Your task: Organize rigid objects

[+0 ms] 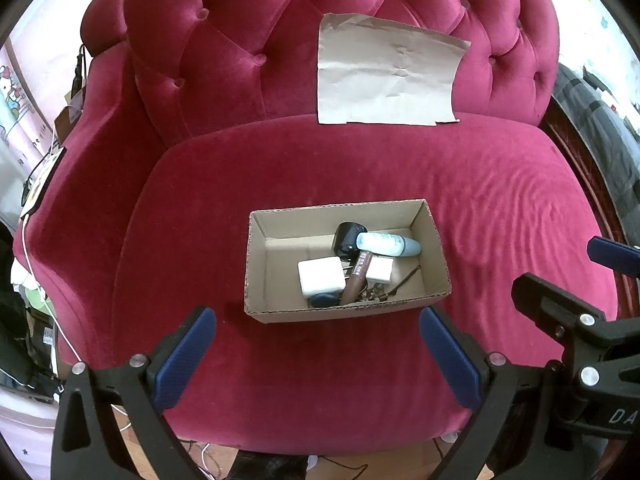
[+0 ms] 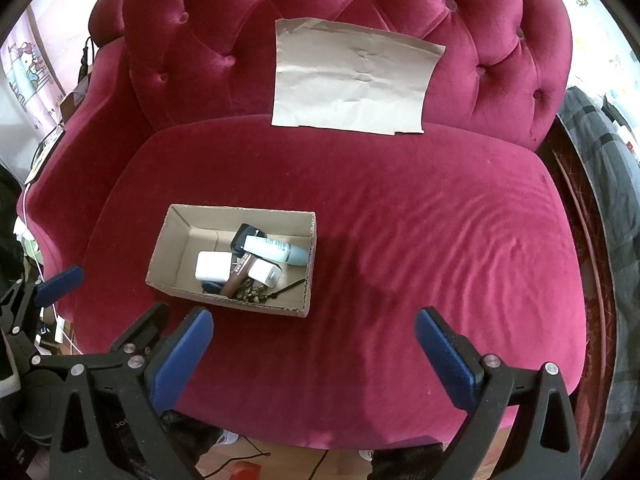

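Red velvet chair [image 1: 320,168] ahead of you; cardboard box [image 1: 256,280] just beyond left gripper [image 1: 318,354], small items piled inside; right gripper [image 2: 314,354] likewise spread, empty; you kept both level.

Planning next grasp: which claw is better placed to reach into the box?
Left, probably. The box sits straight ahead of the open left claw; for the open right claw it lies off to the left.

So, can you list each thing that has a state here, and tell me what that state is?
left gripper: open, empty, near the box.
right gripper: open, empty, over the seat.
cardboard box: open top, resting on the seat cushion, partly filled.
pale blue bottle: lying on its side in the box, cap on.
brown paper sheet: creased, leaning on the chair back.
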Demonstrator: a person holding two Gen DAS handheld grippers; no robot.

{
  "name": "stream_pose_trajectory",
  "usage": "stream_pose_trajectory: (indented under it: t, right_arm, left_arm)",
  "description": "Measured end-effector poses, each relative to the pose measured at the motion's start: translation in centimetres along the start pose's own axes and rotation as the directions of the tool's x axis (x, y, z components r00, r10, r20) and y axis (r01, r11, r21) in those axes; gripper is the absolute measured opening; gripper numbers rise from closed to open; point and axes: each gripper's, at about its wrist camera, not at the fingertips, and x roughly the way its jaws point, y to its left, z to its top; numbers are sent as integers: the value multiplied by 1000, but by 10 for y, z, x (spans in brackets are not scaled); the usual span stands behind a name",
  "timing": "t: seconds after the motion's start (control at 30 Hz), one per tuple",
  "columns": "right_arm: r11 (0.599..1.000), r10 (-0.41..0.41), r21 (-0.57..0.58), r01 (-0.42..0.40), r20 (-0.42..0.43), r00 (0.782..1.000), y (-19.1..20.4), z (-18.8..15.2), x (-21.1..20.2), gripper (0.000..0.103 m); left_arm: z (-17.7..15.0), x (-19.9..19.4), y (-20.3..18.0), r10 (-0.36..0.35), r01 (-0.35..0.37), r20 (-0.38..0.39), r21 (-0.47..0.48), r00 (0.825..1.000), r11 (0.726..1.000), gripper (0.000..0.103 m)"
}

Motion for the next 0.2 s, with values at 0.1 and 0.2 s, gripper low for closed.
stream_pose_trajectory:
  t: [0.1,0.2]
  right_arm:
    - [1000,0,0,0,-2,1000,1,1,1,103]
    - [1000,4,0,-4,10,1000,2,1,1,103]
  left_arm:
    - [0,-1,-1,5,-5,8,1,1000,1000,103]
    - [-1,-2,-1,-2,2,17,-6,1000,1000,103]
